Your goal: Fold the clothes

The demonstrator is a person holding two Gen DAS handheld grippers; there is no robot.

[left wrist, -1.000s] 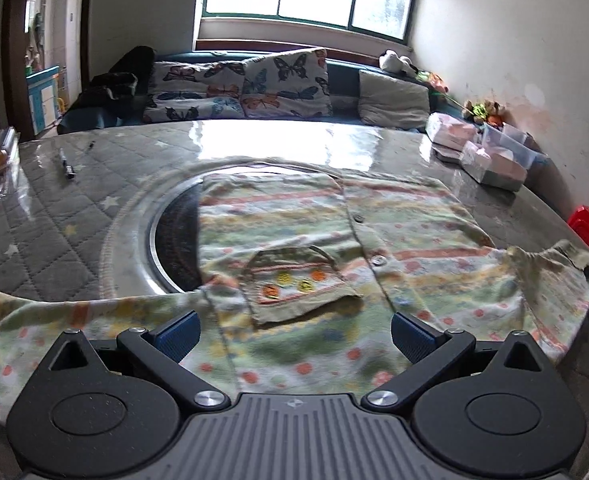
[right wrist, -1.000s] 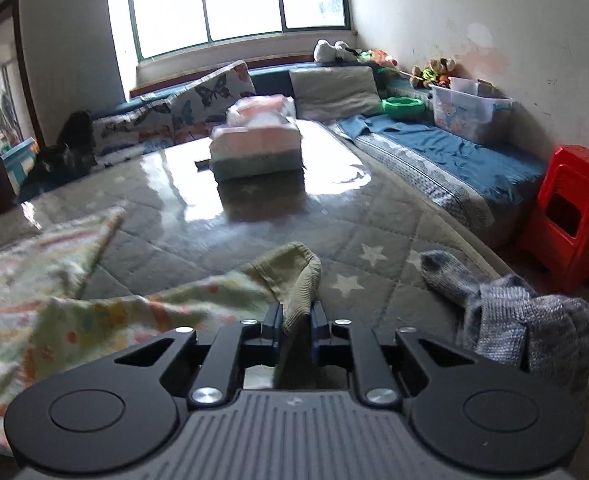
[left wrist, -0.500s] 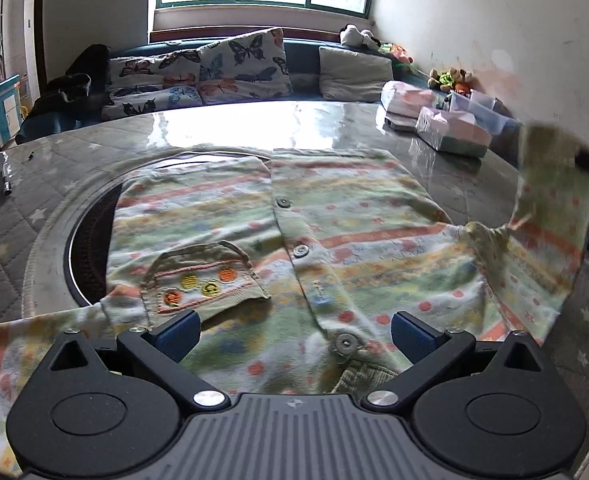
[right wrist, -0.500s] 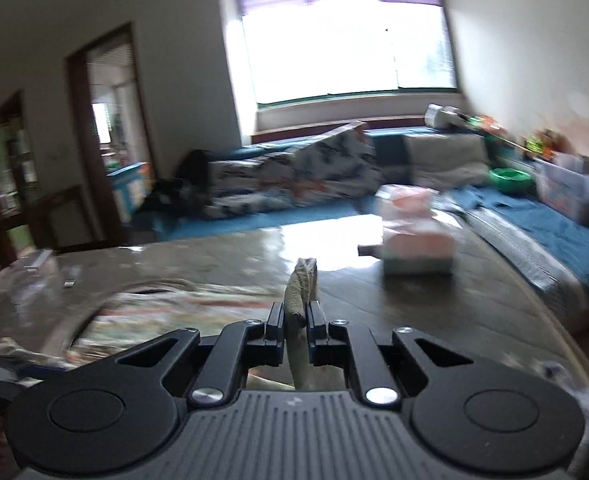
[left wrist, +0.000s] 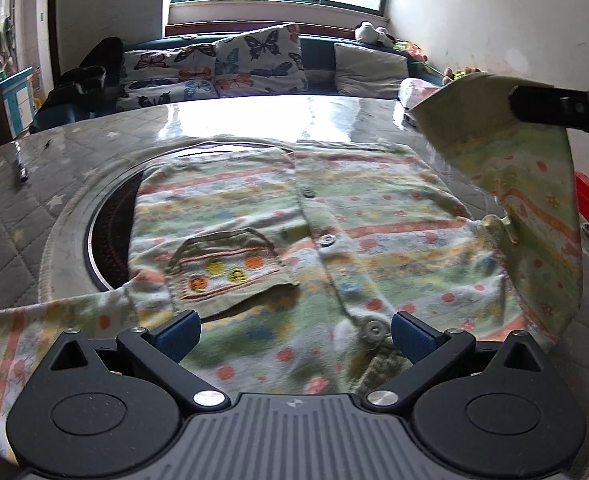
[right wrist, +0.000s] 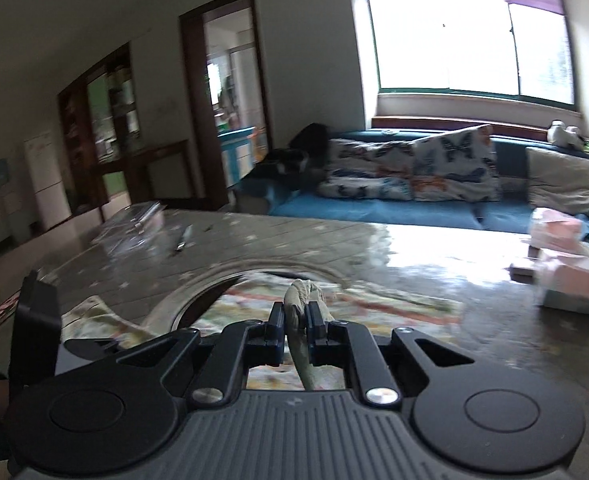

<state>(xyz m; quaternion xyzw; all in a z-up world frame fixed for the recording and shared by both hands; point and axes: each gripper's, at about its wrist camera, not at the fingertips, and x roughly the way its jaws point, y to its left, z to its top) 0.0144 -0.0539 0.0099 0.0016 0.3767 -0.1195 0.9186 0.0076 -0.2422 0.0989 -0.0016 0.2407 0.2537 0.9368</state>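
The child's patterned cardigan (left wrist: 334, 236) is lying face up and buttoned on the quilted round table (left wrist: 26, 216), its body partly covering the dark round inset (left wrist: 110, 236) at the table's middle, its button line running from the near edge toward the far, window-side edge. The right gripper (right wrist: 295, 312) is pinching the cuff end of the right-hand sleeve (left wrist: 534, 184) between jaws pressed close together, and is holding that sleeve raised in the air off the right side of the garment; the cloth is hanging in a loop from the shoulder seam up to the jaws. The left gripper (left wrist: 294, 330) is hovering low over the cardigan's near hem with its blue pads spread wide and gripping nothing, the chest pocket (left wrist: 230, 272) lying just beyond them. The opposite sleeve (left wrist: 54, 320) is lying flat, stretched toward the table's left near edge. In my judgement the coming move turns on one relation: the lifted sleeve stands to the right of the button line, so it must be carried leftward across the body and laid down there, with its length set across the garment. The right hand alone is placed for this; the left one is nearer the flat sleeve, well away from the raised one.
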